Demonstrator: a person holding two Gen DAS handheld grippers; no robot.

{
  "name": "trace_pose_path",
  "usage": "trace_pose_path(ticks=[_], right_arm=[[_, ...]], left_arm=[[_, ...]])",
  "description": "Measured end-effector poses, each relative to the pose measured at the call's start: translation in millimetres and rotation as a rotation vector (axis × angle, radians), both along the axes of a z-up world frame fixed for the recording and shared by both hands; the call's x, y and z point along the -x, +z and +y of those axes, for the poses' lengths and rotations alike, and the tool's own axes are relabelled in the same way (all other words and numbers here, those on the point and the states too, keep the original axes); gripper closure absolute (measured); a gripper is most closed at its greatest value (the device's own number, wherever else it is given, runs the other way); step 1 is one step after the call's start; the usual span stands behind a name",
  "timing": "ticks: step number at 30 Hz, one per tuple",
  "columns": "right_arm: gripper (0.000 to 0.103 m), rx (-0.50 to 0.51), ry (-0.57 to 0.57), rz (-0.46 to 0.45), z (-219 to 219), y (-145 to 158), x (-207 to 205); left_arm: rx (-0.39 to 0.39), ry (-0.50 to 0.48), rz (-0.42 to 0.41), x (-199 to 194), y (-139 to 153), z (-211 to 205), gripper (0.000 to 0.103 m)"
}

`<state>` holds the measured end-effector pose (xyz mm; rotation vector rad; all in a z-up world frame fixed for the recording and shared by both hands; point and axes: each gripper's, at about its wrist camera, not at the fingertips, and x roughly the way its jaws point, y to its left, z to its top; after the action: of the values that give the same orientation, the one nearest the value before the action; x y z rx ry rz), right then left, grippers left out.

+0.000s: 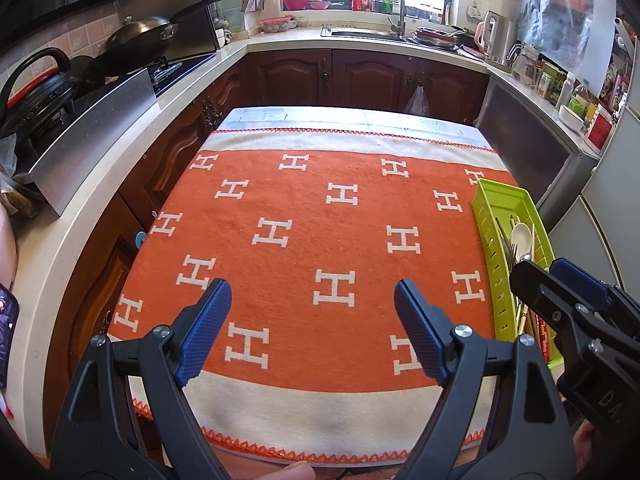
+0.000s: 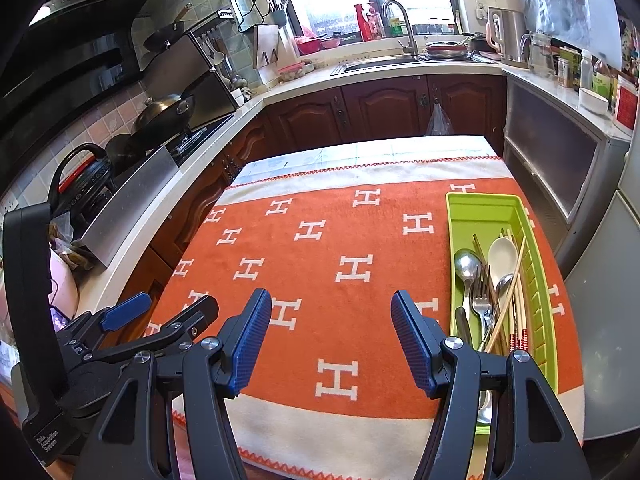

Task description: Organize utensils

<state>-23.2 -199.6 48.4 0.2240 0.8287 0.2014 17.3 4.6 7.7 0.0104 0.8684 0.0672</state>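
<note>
2 handheld grippers hover above an orange H-patterned blanket point(image 2: 320, 280) covering a kitchen table. At 7 o'clock in the right wrist view, the left gripper point(image 1: 312, 320) hangs with its blue pads spread wide and nothing between them. At 6 o'clock, the right gripper point(image 2: 332, 328) is likewise spread and empty. At 3 o'clock, a green utensil tray point(image 2: 480, 208) holds the utensils together: a metal spoon point(image 2: 466, 264), a fork point(image 2: 480, 300), a white spoon point(image 2: 502, 256) and chopsticks point(image 2: 516, 276). The sorting appears finished, judging by the bare blanket.
</note>
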Motion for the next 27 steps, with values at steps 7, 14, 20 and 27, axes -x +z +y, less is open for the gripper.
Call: trace_pose_path(ticks=[7, 14, 20, 27], right_arm=[[0.040, -0.003, -0.003, 0.005, 2, -3, 0], [0.040, -0.004, -0.004, 0.009, 1, -5, 0], [0.040, -0.008, -0.004, 0.025, 3, -12, 0], [0.040, -0.009, -0.008, 0.040, 8, -16, -3]], left_arm=[[-0.002, -0.006, 0.003, 0, -1, -1, 0.021], [0.000, -0.017, 0.014, -3, -3, 0, 0.021], [0.006, -0.027, 0.025, -5, -7, 1, 0.021], [0.012, -0.036, 0.038, -10, -10, 3, 0.021]])
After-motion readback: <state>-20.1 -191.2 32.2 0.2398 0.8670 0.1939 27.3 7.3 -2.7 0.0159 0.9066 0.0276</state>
